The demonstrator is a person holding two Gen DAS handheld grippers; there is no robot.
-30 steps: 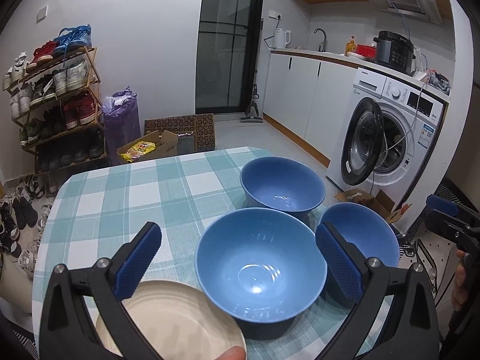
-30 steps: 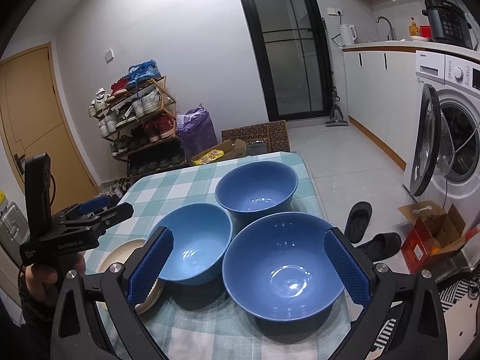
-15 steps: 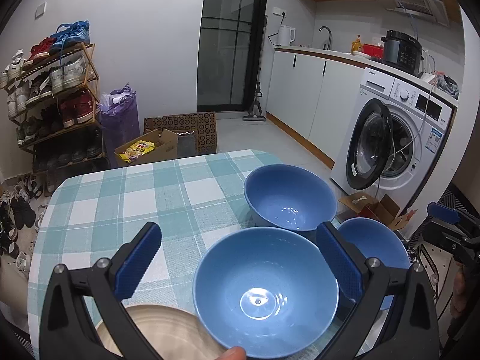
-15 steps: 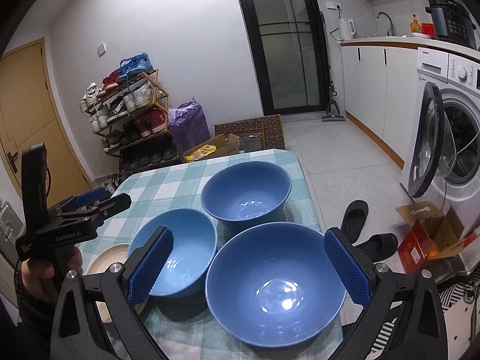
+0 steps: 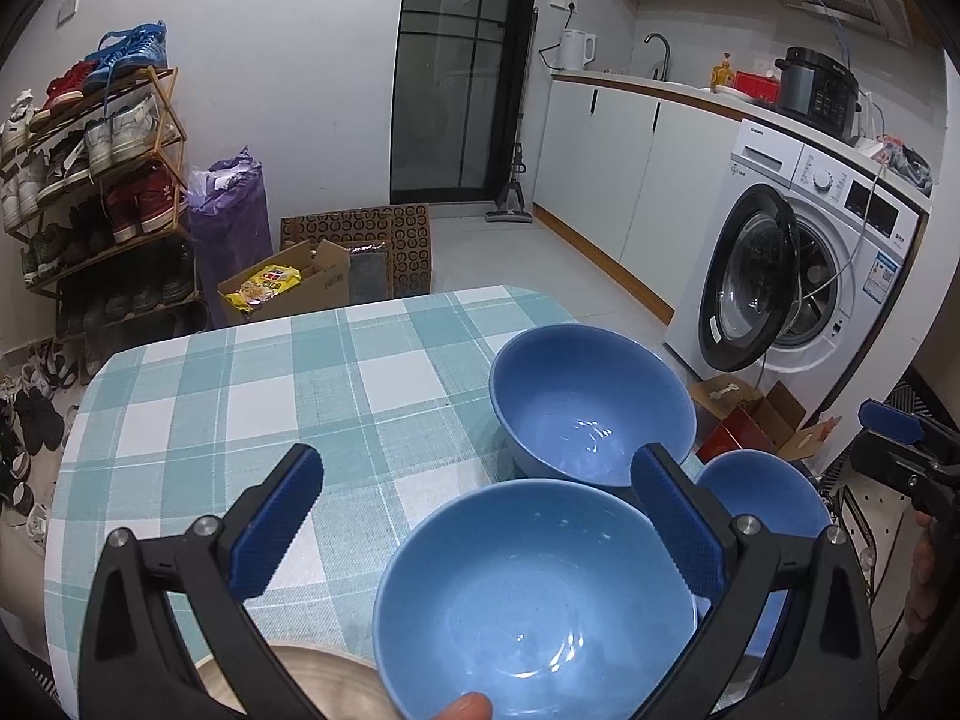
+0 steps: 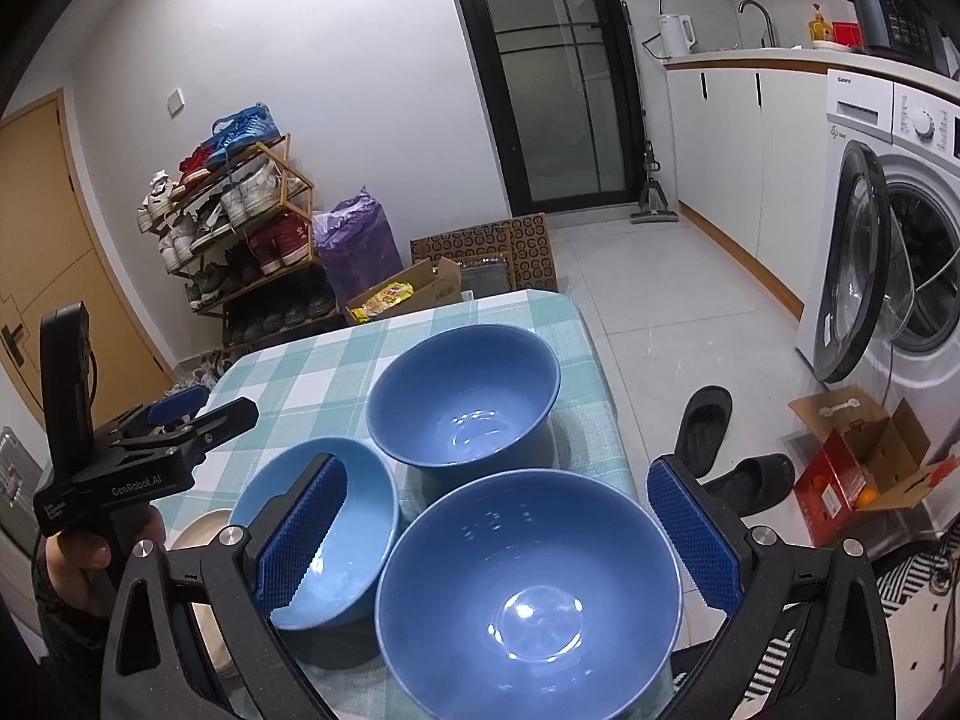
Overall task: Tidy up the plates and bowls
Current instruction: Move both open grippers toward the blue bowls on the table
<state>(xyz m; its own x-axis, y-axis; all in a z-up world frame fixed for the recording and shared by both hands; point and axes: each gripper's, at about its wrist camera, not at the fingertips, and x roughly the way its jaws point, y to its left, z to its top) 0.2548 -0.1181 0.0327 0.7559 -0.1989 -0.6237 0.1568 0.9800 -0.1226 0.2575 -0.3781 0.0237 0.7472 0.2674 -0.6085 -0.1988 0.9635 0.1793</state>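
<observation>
On the checked table (image 5: 240,384), the left gripper (image 5: 474,516) — jaws wide, gripping nothing — has closed on the near bowl (image 5: 534,600) (beside the plate (image 5: 312,672)). The right gripper (image 6: 498,528), equally open and empty, now hangs over another bowl (image 6: 528,594); pickups look imminent.

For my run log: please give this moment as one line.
left gripper: open | right gripper: open | three blue ceramic bowls: on checked tablecloth | beige plate: beside

black tongs (image 5: 477,534) (silver screws), ribbed blue pads (image 5: 277,516).
</observation>
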